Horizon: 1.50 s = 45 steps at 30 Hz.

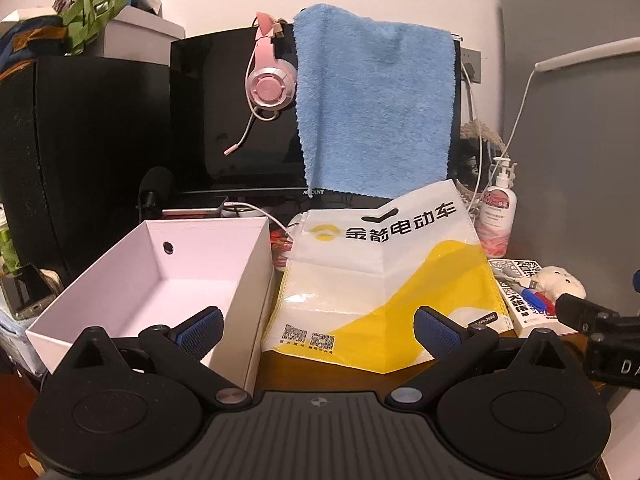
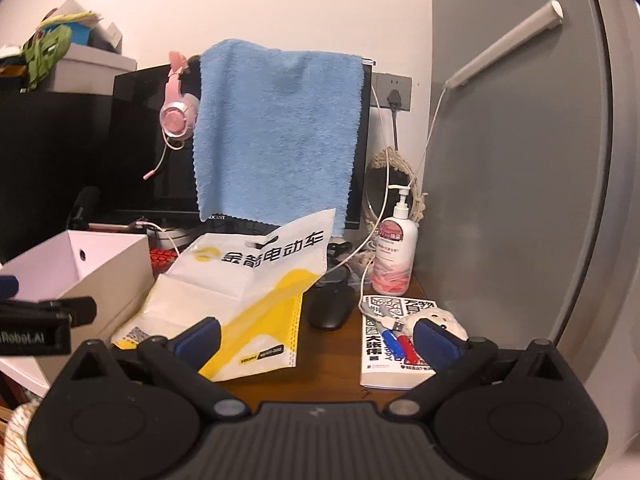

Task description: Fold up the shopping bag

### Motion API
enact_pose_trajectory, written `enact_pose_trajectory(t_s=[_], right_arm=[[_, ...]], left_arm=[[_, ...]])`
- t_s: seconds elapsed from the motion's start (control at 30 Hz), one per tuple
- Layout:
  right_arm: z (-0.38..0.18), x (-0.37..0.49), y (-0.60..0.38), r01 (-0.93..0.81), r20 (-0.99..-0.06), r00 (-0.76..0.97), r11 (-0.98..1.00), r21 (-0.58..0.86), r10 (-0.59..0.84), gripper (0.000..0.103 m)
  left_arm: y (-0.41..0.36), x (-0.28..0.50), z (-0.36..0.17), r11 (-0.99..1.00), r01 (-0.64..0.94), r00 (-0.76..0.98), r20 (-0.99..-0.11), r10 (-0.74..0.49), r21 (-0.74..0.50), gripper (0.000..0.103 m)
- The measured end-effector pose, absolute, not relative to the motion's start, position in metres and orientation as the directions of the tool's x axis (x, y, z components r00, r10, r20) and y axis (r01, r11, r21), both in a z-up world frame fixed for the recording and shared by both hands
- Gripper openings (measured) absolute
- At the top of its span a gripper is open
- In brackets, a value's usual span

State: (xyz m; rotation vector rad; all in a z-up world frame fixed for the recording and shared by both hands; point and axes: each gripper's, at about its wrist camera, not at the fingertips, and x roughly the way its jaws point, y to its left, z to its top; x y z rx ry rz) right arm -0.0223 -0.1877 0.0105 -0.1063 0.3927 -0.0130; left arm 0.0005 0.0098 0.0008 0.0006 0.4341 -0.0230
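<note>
Shopping bag [image 1: 384, 276], shiny white and yellow with creases, lies flat on the wooden desk [image 2: 328, 384] beside a white cardboard box [image 1: 160, 280]. Left gripper [image 1: 320, 332] and right gripper [image 2: 320, 340] are wide open, holding nothing.

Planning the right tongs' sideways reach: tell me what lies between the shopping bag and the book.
In the right wrist view, a black computer mouse sits on the wooden desk between the shopping bag and the book; nearer the camera that stretch is bare wood.

Plain pale wall [image 2: 260, 4] behind a cluttered wooden desk [image 2: 332, 360]. Grey cabinet door [image 2: 512, 168] at right — bar handle [image 2: 504, 46] fitted. Wall socket [image 2: 394, 86] occupied. Lighting warm — dim.
</note>
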Motion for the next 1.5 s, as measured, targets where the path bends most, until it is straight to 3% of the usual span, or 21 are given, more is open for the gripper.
enact_pose_trajectory(t_s=[0.13,0.23,0.3,0.47,0.73,1.0,1.5], right_arm=[[0.011,-0.022,-0.189,0.055,-0.367,0.923,0.984,-0.17,-0.114,0.103],[0.012,-0.037,-0.166,0.06,-0.299,0.944,0.961,-0.269,-0.142,0.103],[0.011,-0.039,-0.164,0.051,-0.313,0.94,0.961,-0.273,-0.139,0.103],[-0.001,-0.032,-0.174,-0.015,-0.359,0.931,0.974,-0.226,-0.069,0.103],[-0.001,-0.029,-0.171,-0.012,-0.375,0.924,0.978,-0.209,-0.069,0.103],[-0.004,-0.025,-0.174,-0.012,-0.401,0.914,0.984,-0.178,-0.061,0.103],[-0.002,-0.02,-0.18,-0.009,-0.435,0.899,0.99,-0.14,-0.053,0.103]], left_arm=[[0.019,0.001,0.002,0.999,0.042,0.906,-0.42,-0.052,-0.032,0.102],[0.013,-0.005,-0.001,0.999,0.034,0.909,-0.415,-0.032,-0.003,0.102],[0.002,-0.002,-0.004,0.999,0.025,0.901,-0.433,-0.014,0.019,0.102],[0.001,-0.002,-0.007,0.999,0.021,0.896,-0.443,-0.008,0.025,0.102],[0.0,0.001,-0.013,1.0,0.005,0.882,-0.472,0.008,0.027,0.102],[-0.004,-0.003,-0.013,0.998,-0.022,0.895,-0.443,0.044,0.054,0.102],[-0.005,0.002,-0.018,0.999,0.025,0.875,-0.485,-0.007,0.031,0.103]])
